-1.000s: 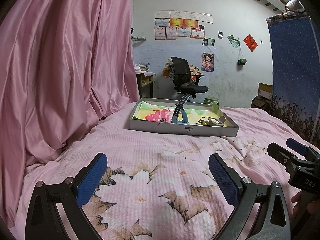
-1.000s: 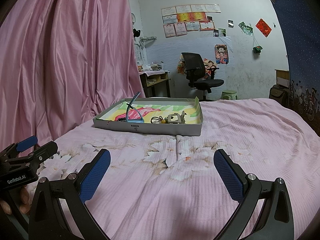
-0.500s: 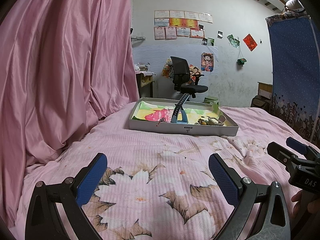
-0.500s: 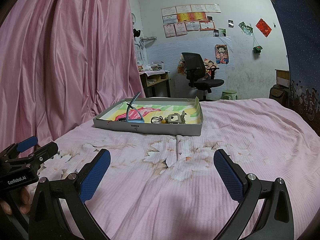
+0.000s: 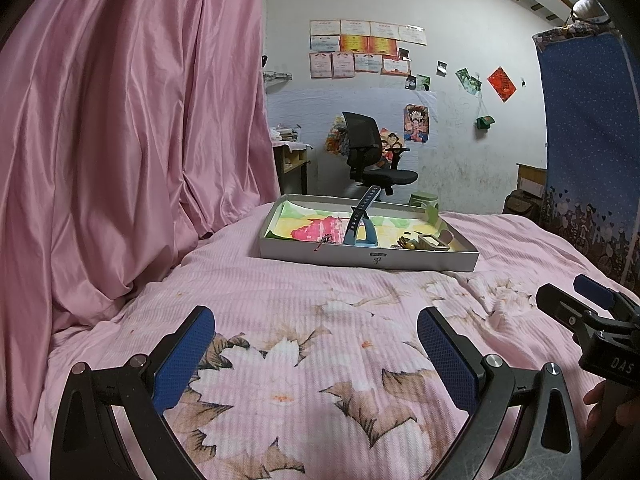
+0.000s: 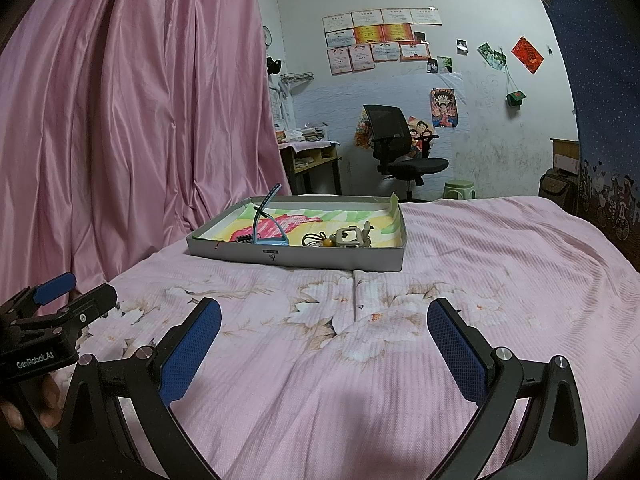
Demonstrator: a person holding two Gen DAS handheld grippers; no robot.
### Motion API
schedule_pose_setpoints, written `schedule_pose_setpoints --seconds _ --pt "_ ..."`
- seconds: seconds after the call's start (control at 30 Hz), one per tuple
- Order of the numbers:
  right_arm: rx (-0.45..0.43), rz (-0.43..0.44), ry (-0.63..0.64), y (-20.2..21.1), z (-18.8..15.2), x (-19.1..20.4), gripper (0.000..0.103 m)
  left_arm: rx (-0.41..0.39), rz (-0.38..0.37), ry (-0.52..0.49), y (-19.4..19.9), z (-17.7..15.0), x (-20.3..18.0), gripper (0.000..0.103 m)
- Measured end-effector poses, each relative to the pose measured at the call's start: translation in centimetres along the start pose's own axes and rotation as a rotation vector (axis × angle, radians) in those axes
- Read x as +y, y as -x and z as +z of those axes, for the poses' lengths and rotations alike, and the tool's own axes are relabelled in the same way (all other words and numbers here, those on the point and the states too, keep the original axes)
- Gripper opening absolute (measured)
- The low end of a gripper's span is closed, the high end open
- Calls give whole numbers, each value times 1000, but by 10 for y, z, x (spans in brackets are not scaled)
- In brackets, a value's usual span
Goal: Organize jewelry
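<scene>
Grippers: left gripper (image 5: 316, 342) and right gripper (image 6: 324, 330) hang wide apart and hold nothing above the near bed (image 6: 500, 260). Farther, at the curtain-side edge, the tray (image 6: 332, 258) holds band (image 6: 262, 216), cord (image 6: 314, 239) and buckle (image 6: 350, 237) together; this fits both sorted and unsorted.

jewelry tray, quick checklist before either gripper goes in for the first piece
1. Left gripper open and empty: ok.
2. Right gripper open and empty: ok.
3. Tray flat on the bed, well ahead of both grippers: ok.
4. Bedspread between grippers and tray free of objects: ok.
5. Blue watch strap sticks up above the rim, could snag: not ok.
6. Small pieces separate or tangled: cannot tell.
</scene>
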State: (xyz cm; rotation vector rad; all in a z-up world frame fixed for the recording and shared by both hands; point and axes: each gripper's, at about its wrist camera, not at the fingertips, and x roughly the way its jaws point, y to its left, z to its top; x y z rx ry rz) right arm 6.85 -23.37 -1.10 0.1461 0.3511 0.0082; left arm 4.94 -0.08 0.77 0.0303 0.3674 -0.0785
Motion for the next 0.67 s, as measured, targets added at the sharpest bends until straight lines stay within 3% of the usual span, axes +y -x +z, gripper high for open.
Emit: schedule_pose_setpoints --seconds 0.67 --pt "1 0 0 0 0 0 101 19 5 -5 -1 -5 7 102"
